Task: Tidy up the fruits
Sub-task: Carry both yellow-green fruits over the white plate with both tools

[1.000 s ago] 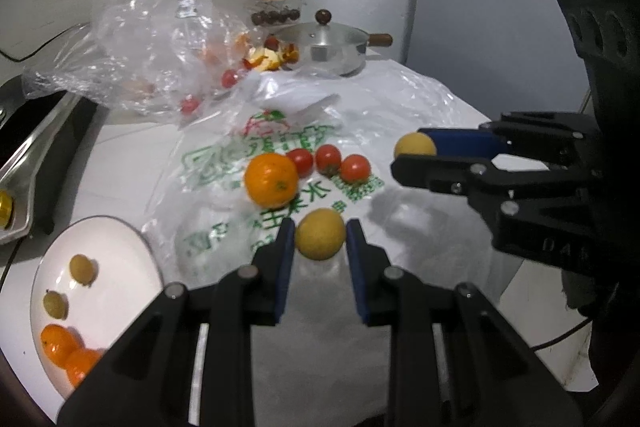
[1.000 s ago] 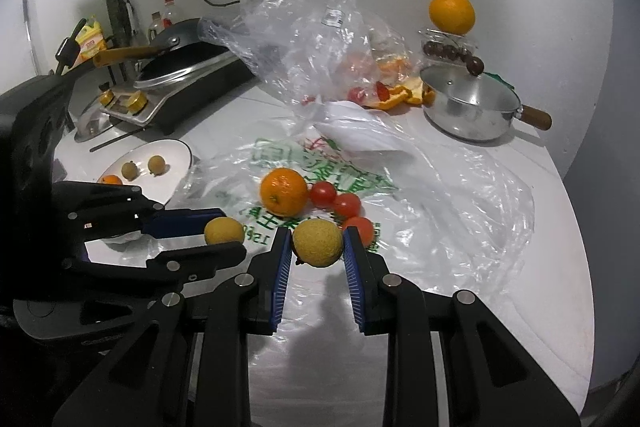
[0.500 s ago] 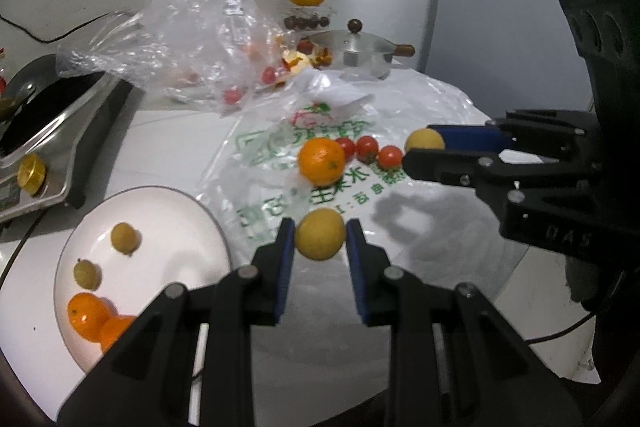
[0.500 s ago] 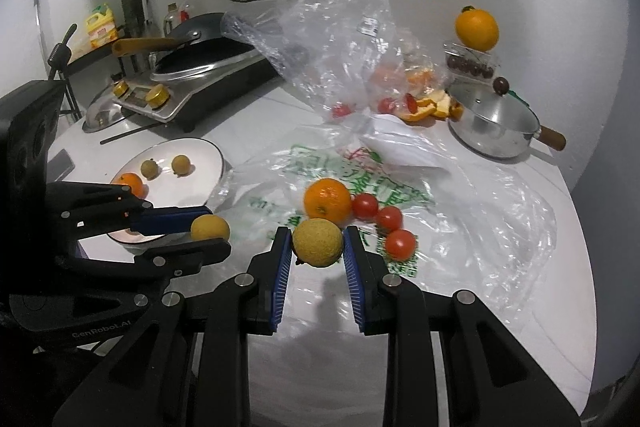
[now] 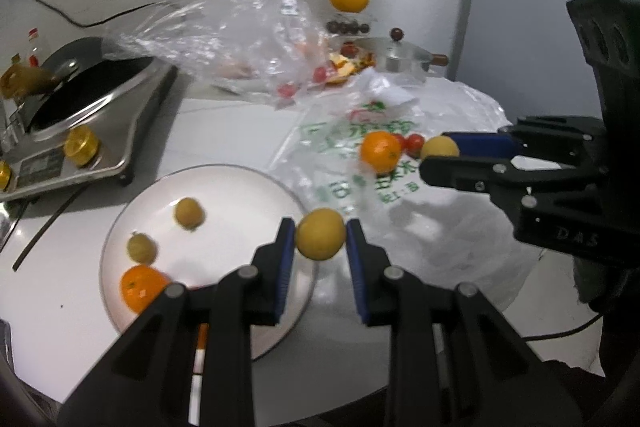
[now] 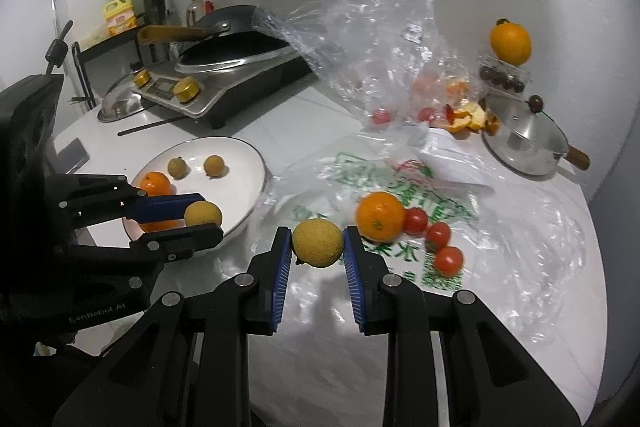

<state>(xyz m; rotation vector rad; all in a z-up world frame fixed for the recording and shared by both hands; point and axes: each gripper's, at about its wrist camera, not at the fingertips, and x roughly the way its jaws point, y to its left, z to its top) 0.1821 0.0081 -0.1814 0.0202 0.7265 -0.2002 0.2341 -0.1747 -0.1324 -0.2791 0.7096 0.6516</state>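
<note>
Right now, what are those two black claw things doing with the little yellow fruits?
A person is sorting fruit with a gripper in each hand. The left gripper holds a small yellow fruit at the edge of the white plate. The right gripper holds another yellow fruit beside it. An orange and three small tomatoes lie on the plastic bag.

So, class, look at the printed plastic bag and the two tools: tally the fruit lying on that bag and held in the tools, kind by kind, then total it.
Orange on the printed bag: 1
Cherry tomatoes on the bag: 3
Yellow fruits, one in the left tool, one in the right tool: 2
Total: 6
</note>
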